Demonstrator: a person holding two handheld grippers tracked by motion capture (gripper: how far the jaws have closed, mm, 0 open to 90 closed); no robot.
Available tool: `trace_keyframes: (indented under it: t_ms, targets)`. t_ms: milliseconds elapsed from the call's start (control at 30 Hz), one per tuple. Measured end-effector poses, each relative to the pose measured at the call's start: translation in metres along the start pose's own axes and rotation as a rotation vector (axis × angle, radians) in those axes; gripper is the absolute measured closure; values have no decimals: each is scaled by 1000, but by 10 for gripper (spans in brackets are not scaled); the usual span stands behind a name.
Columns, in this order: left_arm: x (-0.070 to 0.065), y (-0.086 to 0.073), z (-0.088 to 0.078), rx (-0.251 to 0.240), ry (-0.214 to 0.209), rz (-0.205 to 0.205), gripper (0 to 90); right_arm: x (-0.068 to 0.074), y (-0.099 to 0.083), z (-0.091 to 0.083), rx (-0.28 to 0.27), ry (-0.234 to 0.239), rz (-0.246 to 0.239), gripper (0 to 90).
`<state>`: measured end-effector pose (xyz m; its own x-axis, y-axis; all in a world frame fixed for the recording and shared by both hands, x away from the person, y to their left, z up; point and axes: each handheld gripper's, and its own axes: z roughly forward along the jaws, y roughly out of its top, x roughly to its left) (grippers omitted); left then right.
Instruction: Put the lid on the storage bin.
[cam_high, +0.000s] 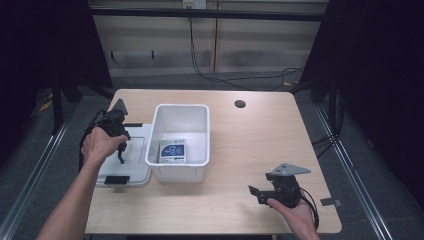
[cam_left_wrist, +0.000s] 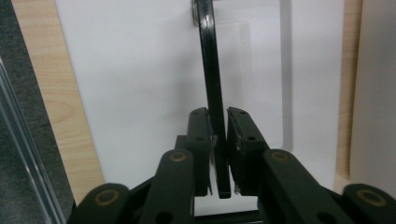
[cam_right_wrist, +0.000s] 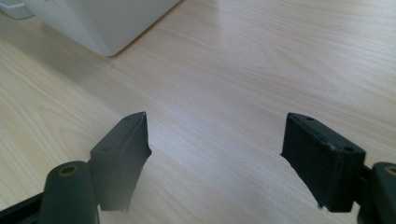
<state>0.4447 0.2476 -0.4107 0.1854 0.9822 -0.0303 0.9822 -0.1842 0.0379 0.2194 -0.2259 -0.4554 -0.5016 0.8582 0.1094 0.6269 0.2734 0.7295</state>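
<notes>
A white lid (cam_high: 136, 161) lies flat on the table, left of a white bin (cam_high: 180, 106). My left gripper (cam_high: 120, 149) points down over the lid, held in a hand. In the left gripper view its jaws (cam_left_wrist: 220, 126) are shut on a thin black bar (cam_left_wrist: 210, 70). The bar runs away over the lid (cam_left_wrist: 140, 93) to a metal rivet at its far end. Inside the bin lies a blue and white packet (cam_high: 173, 151). My right gripper (cam_high: 254, 192) rests low at the front right, open (cam_right_wrist: 217, 154), with only bare wood between its jaws.
A black clip (cam_high: 117, 179) sits on the lid's near edge. The wooden table (cam_high: 250, 145) has a round cable hole (cam_high: 240, 104) at the back. A corner of the bin (cam_right_wrist: 102, 23) stands ahead of the right gripper. Dark frames and floor surround the table.
</notes>
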Motion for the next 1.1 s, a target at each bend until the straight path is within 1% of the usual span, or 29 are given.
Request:
trace_keyframes:
  t_ms: [33,100,133,200,233,267,300,333,433,500,600,633,667,700,733,767,800,867,1100]
  targets:
    - [0,1,0,6,9,6,817,0,0,0,1,2,-1,222]
    - [0,1,-1,9,11,4,823,0,0,1,1,3,-3,221]
    - [0,1,-1,15,11,13,825,0,0,1,2,3,-4,221]
    - [0,1,-1,15,11,6,826,0,0,1,2,3,-4,221]
    - [1,1,-1,22,1,10,831,-1,0,1,1,2,-5,221]
    - [1,1,-1,10,-5,4,833,-1,0,1,1,2,-5,221]
    - [1,1,-2,12,-15,5,838,0,0,1,1,3,-3,221]
    - [1,0,-1,12,-21,-2,845,0,0,1,1,4,-3,221]
    - [0,0,-2,16,-28,4,849,0,0,0,2,3,-1,221]
    - [1,0,-3,13,-28,-2,850,0,0,0,1,3,-1,221]
    - [-1,0,-6,13,-28,15,850,0,0,0,2,4,-1,221]
    - [-1,0,-7,11,-27,11,850,0,0,0,2,3,-1,221]
    - [1,0,-9,15,-29,21,850,0,0,0,2,3,-1,221]
    - [1,-1,-10,11,-34,12,850,0,0,0,2,3,-2,221]
    - [2,-1,-11,14,-37,18,850,0,0,0,2,3,-1,221]
    - [2,-2,-12,11,-35,11,850,0,0,0,2,2,0,221]
    - [3,-2,-13,16,-35,20,850,0,0,0,2,2,-1,221]
    - [4,-3,-16,14,-43,19,850,0,0,0,2,2,-3,221]
    - [10,-5,-24,15,-36,5,850,0,0,0,3,1,-4,221]
